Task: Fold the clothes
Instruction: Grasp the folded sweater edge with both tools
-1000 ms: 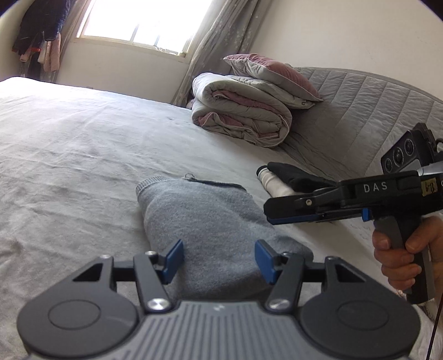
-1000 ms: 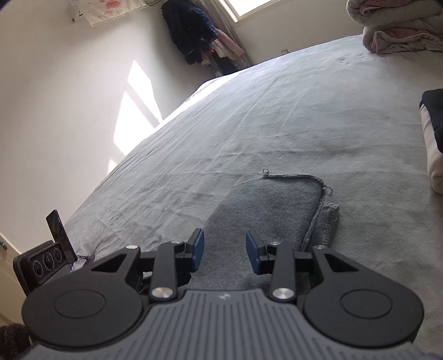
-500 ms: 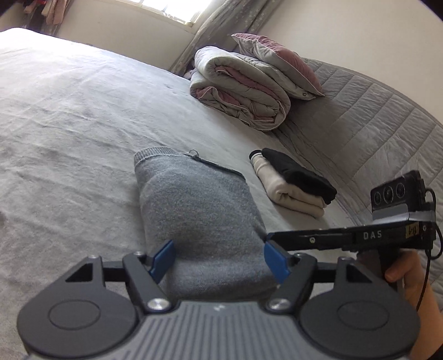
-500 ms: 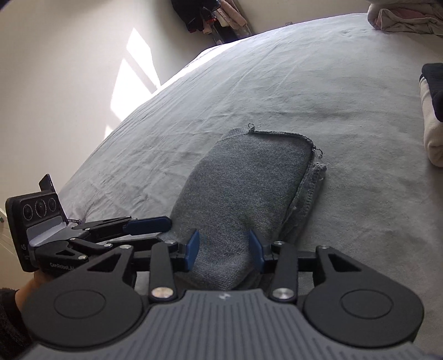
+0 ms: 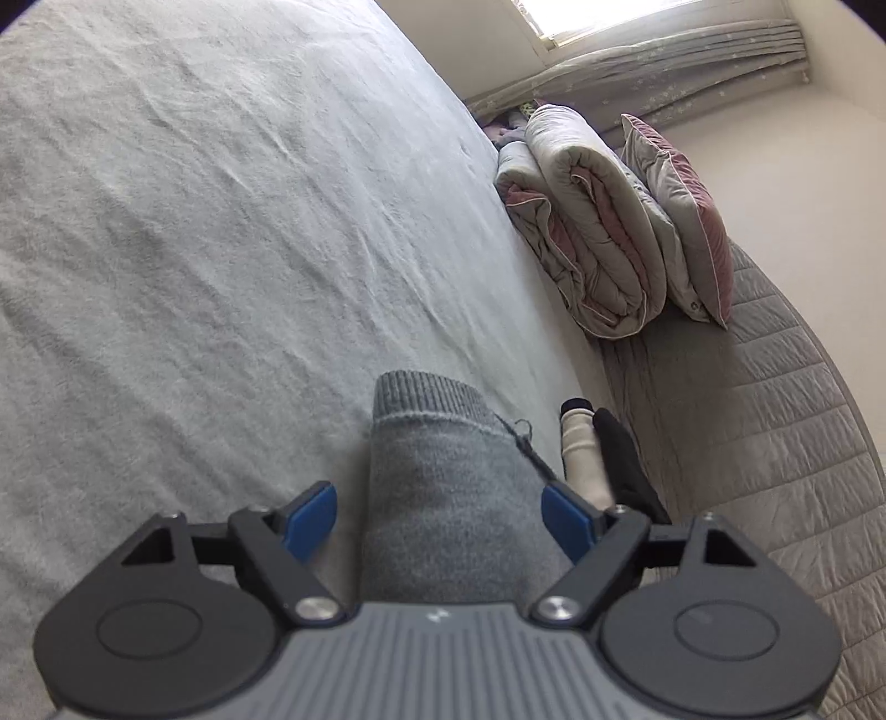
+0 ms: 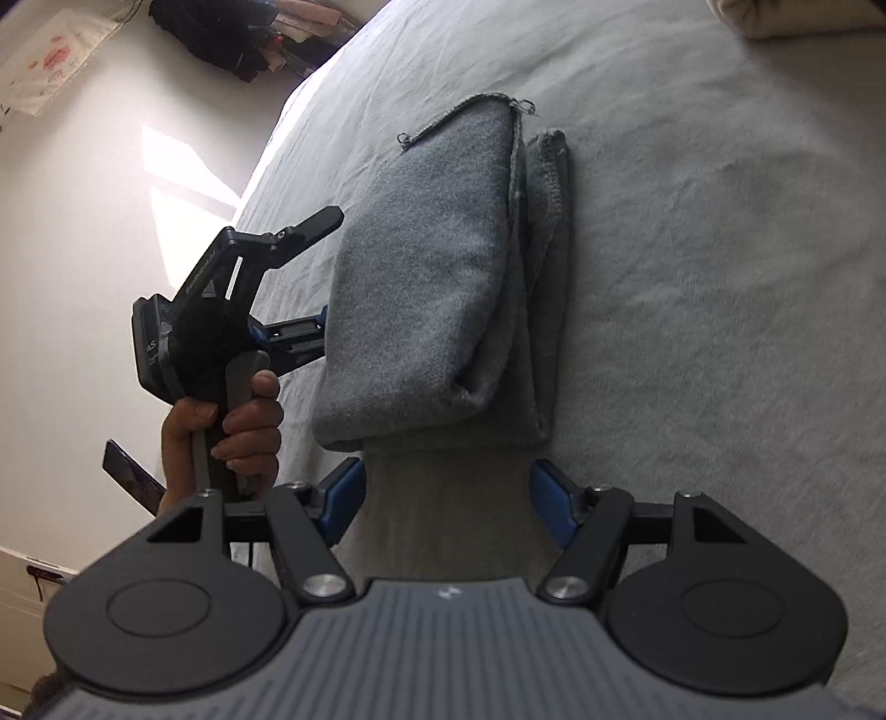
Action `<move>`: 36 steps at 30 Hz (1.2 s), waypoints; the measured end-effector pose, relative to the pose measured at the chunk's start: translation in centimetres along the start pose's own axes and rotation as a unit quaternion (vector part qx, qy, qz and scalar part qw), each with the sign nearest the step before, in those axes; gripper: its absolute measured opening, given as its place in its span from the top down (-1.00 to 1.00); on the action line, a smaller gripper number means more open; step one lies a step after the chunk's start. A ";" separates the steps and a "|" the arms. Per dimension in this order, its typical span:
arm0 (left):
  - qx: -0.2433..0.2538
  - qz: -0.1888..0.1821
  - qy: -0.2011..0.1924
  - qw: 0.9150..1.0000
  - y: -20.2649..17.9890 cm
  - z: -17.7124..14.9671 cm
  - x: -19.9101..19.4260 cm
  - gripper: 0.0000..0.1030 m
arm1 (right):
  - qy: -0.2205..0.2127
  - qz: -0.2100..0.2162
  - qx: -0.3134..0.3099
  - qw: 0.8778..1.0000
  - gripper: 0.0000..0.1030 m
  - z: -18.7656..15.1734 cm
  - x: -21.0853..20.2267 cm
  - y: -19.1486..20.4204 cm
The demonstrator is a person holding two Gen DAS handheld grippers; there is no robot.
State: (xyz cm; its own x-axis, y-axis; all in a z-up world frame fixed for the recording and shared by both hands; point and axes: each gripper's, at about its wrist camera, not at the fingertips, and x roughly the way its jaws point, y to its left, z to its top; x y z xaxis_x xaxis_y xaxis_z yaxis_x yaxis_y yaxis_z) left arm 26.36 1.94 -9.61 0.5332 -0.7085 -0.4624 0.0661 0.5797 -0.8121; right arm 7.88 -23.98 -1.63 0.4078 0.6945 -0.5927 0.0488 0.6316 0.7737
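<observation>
Your left hand-held gripper [image 5: 440, 518] and right hand-held gripper [image 6: 446, 507] both stand spread, pinching nothing, at the near edges of the folded grey sweater [image 6: 437, 288] on the wrinkled grey bed [image 5: 194, 232]. Beyond it lie folded clothes [image 5: 601, 459], then a rolled duvet [image 5: 587, 221], a pillow [image 5: 684, 216] and a curtained window [image 5: 637, 22].

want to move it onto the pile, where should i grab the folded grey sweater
Grip the folded grey sweater at its rounded fold edge, coming low along the bed from the left gripper's side. That edge is closed; the opposite side shows loose layered hems that could splay.
</observation>
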 end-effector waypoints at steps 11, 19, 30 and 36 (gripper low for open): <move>0.018 -0.011 0.004 1.000 -0.7 0.1 4.3 0.34 | -0.150 0.061 0.147 0.976 -0.13 -2.7 1.2 -2.4; -0.072 -0.010 -0.042 0.997 0.3 -1.6 0.8 0.62 | -0.182 0.042 0.138 0.973 0.48 -2.9 0.3 -1.6; -0.151 0.001 -0.095 0.984 -1.7 -7.7 -8.9 0.64 | -0.132 0.053 0.120 0.983 0.52 -2.8 -3.6 -0.2; -0.153 0.017 -0.113 0.982 -1.9 -13.0 -14.7 0.64 | -0.101 0.048 0.108 0.988 0.52 -4.1 -4.8 0.2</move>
State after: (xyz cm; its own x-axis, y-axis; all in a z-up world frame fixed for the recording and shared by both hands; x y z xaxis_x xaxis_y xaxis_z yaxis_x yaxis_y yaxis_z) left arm 7.46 6.03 -5.87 0.7061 -0.5632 -0.4291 -0.1940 0.4290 -0.8822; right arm 2.21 -25.80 0.42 0.5923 0.6510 -0.4747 0.1855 0.4632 0.8666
